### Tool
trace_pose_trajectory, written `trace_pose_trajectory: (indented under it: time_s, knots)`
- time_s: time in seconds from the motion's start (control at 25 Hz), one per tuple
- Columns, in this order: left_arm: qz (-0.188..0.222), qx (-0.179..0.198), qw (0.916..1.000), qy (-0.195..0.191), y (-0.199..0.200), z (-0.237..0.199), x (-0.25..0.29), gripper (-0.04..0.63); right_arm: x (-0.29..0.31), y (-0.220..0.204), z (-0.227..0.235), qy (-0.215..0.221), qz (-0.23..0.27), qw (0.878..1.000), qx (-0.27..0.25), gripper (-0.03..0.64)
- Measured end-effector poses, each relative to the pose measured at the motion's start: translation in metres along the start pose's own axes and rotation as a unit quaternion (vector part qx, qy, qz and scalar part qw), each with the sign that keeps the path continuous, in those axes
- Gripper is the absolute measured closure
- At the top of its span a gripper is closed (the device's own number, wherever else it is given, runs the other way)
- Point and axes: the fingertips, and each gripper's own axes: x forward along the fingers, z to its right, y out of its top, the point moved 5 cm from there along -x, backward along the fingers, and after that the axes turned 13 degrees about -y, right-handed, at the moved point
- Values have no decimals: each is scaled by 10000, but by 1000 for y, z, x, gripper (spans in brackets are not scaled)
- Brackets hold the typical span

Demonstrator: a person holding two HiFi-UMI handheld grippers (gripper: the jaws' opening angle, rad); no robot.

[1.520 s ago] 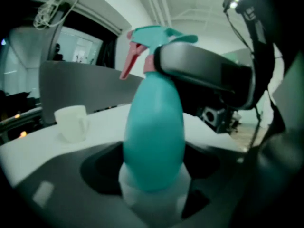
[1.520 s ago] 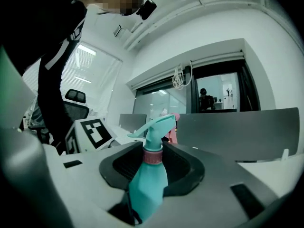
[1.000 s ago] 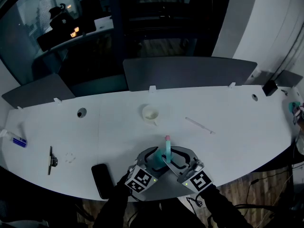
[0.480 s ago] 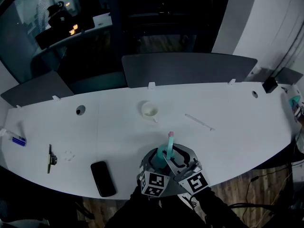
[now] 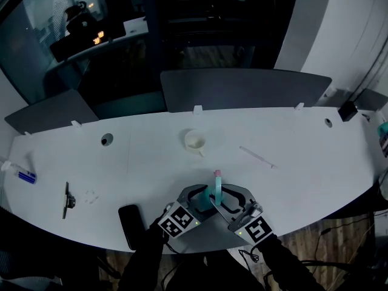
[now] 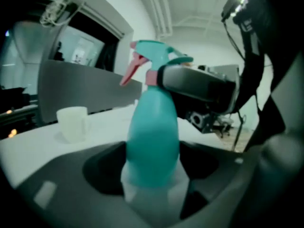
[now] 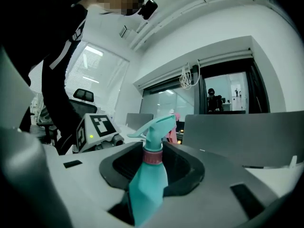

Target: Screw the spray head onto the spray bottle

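Your left hand-held gripper (image 6: 152, 172), angled slightly down, clamps the smooth, rounded teal plastic body of the spray bottle (image 6: 153, 137); its jaws have just been opening a touch, with the body between them. Your right hand-held gripper (image 7: 152, 167), held level, pinches the pink ring collar under the angular teal spray head (image 7: 159, 126). The bottle stands upright at the near edge of the plain white tabletop (image 5: 151, 162), where both hand-held grippers meet in a V.
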Motion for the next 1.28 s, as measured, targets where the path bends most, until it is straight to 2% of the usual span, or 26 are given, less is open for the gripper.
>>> trace_pose_trajectory:
  time_s: [0.04,0.12,0.2,0.28,0.32,0.36,0.44,0.48,0.52,0.56,0.64,0.72,0.8,0.84,0.88,0.92,0.96,1.04,1.12,1.16,1.2,1.28]
  knots:
    - [-72,118,9996,-261,1,-1,1,241,0,0,0,-30,1,10000,0,491]
    - [-25,185,9993,-315,2,-2,1,247,0,-2,1,-97,-8,9999,76,491]
    - [164,23,9997,160,2,0,1,249,1,-2,1,-203,17,9997,100,491]
    - [302,-303,9942,985,2,6,1,249,1,-2,-1,-361,31,9992,142,491]
    - [353,-507,9869,1492,1,10,3,249,1,-2,-2,-430,51,9989,183,491]
    - [405,-732,9755,2035,1,14,4,249,0,-2,-4,-475,73,9986,235,491]
    - [536,-1160,9457,2988,-1,23,7,250,-1,-2,-7,-460,111,9984,308,491]
    - [602,-1295,9350,3246,-1,26,9,249,-2,-1,-8,-416,117,9986,297,491]
    - [652,-1349,9314,3317,-1,28,9,247,-3,-1,-9,-380,103,9988,277,491]
    - [690,-1327,9346,3226,0,28,9,244,-4,-1,-8,-354,74,9990,274,491]
    - [733,-1093,9525,2746,-1,25,2,239,-2,-2,-6,-274,35,9992,299,491]
    - [597,-631,9739,2098,-2,20,-8,211,-1,-2,-5,-143,4,9993,346,491]
    - [252,-186,9924,1191,-3,13,-12,204,-1,-2,-5,-9,-6,9994,335,491]
    - [30,-54,9978,667,-4,10,-10,204,-2,-1,-5,43,8,9996,285,491]
    - [-183,43,9996,200,-4,7,-7,206,-2,0,-5,71,29,9997,219,491]
    - [-342,137,9992,-122,-3,5,-5,245,-3,0,-5,77,44,9998,166,491]
    - [-412,215,9986,-268,-3,4,-5,250,-3,0,-4,67,51,9999,143,491]
    - [-268,206,9994,-97,-3,5,-5,254,-2,0,-4,14,78,9999,141,491]
    - [-11,-22,9987,501,-4,8,-5,256,-2,-1,-5,-109,88,9998,150,491]
    - [61,-181,9958,896,-4,10,-5,256,-1,-1,-5,-189,88,9996,179,491]
    - [109,-365,9903,1333,-3,12,-3,256,0,-1,-5,-269,93,9993,224,491]
    - [193,-792,9708,2256,-4,18,1,256,1,-2,-6,-377,99,9987,328,491]
